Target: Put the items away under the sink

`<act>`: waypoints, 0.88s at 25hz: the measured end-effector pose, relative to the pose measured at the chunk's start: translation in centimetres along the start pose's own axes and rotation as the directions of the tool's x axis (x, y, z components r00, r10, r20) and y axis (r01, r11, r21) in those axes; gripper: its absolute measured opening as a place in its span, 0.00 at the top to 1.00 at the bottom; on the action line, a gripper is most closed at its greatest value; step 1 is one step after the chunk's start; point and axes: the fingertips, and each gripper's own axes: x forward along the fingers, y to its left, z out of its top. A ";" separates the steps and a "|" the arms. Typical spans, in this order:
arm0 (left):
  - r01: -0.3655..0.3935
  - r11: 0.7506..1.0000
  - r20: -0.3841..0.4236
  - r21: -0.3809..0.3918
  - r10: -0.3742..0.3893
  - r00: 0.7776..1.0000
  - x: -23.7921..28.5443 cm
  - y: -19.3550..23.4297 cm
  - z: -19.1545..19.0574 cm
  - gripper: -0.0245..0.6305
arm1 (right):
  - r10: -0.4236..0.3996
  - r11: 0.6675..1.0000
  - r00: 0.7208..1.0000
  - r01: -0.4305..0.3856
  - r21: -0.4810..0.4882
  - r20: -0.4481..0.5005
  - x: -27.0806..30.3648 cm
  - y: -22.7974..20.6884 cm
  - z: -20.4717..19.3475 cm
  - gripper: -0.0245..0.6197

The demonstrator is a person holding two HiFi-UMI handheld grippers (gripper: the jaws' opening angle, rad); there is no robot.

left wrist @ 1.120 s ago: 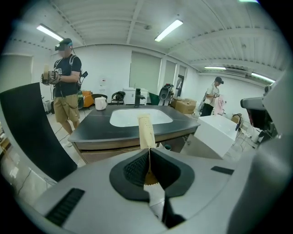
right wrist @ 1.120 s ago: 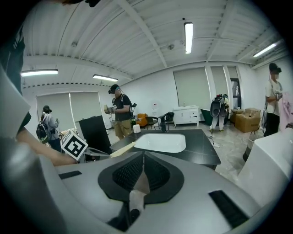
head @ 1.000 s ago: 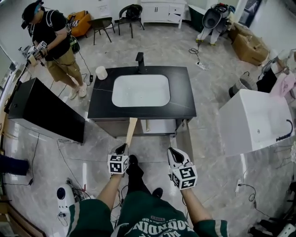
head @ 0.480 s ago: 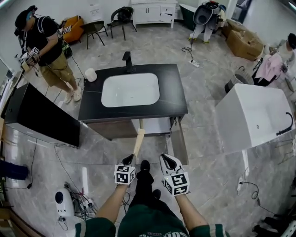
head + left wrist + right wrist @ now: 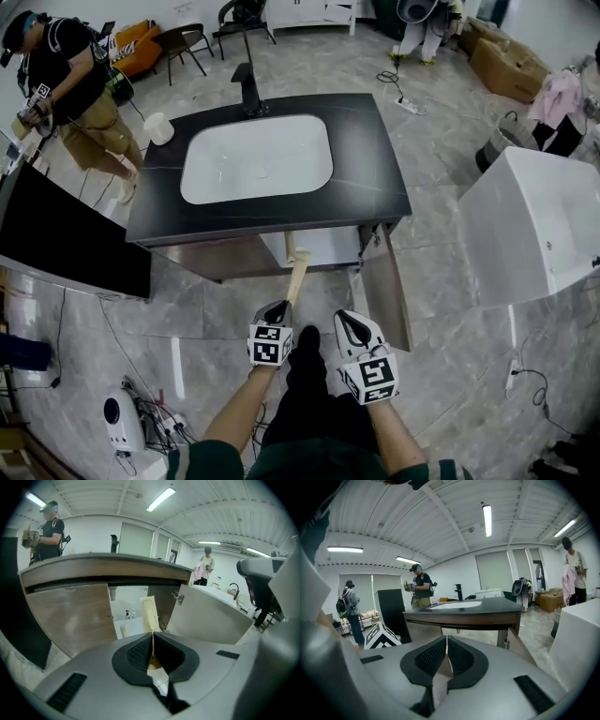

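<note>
Jaws of the left gripper (image 5: 275, 309) pinch the near end of a flat tan strip (image 5: 296, 276), its far end pointing at the open cabinet (image 5: 319, 251) under the sink (image 5: 258, 157). Right gripper (image 5: 352, 324) jaws are pressed together, empty, beside it.

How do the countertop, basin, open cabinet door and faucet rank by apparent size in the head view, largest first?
1. countertop
2. basin
3. door
4. faucet
The door is seen aslant and closer to the camera, so its place is the least certain.
</note>
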 end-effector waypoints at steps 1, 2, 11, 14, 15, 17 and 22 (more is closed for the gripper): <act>-0.003 1.000 0.006 -0.005 0.003 1.000 1.9 0.6 -0.8 0.93 | -0.010 1.000 1.000 0.009 0.011 0.014 1.1 -0.6 -1.5 0.90; -0.007 1.000 0.013 -0.010 0.007 1.000 3.7 1.3 -1.6 0.93 | -0.016 1.000 1.000 0.016 0.020 0.026 2.4 -1.2 -3.0 0.90; -0.074 0.994 0.069 -0.086 0.080 0.994 19.2 6.5 -7.3 0.93 | -0.029 0.999 0.998 0.028 0.029 0.055 13.6 -6.3 -15.4 0.90; -0.102 0.990 0.071 -0.093 0.109 0.992 23.4 8.4 -8.3 0.93 | -0.035 0.999 0.996 0.032 0.032 0.084 16.0 -7.7 -18.4 0.90; -0.108 0.989 0.070 -0.099 0.115 0.991 24.7 8.7 -8.7 0.93 | -0.034 0.999 0.995 0.031 0.028 0.092 16.4 -8.1 -19.3 0.90; -0.104 0.988 0.072 -0.112 0.112 0.991 27.7 9.2 -9.5 0.93 | -0.039 0.999 0.994 0.037 0.013 0.103 17.3 -9.0 -20.9 0.90; -0.112 0.973 0.063 -0.201 0.127 0.990 34.1 11.5 -10.9 0.93 | -0.053 0.999 0.992 0.051 0.018 0.113 19.3 -10.8 -23.9 0.90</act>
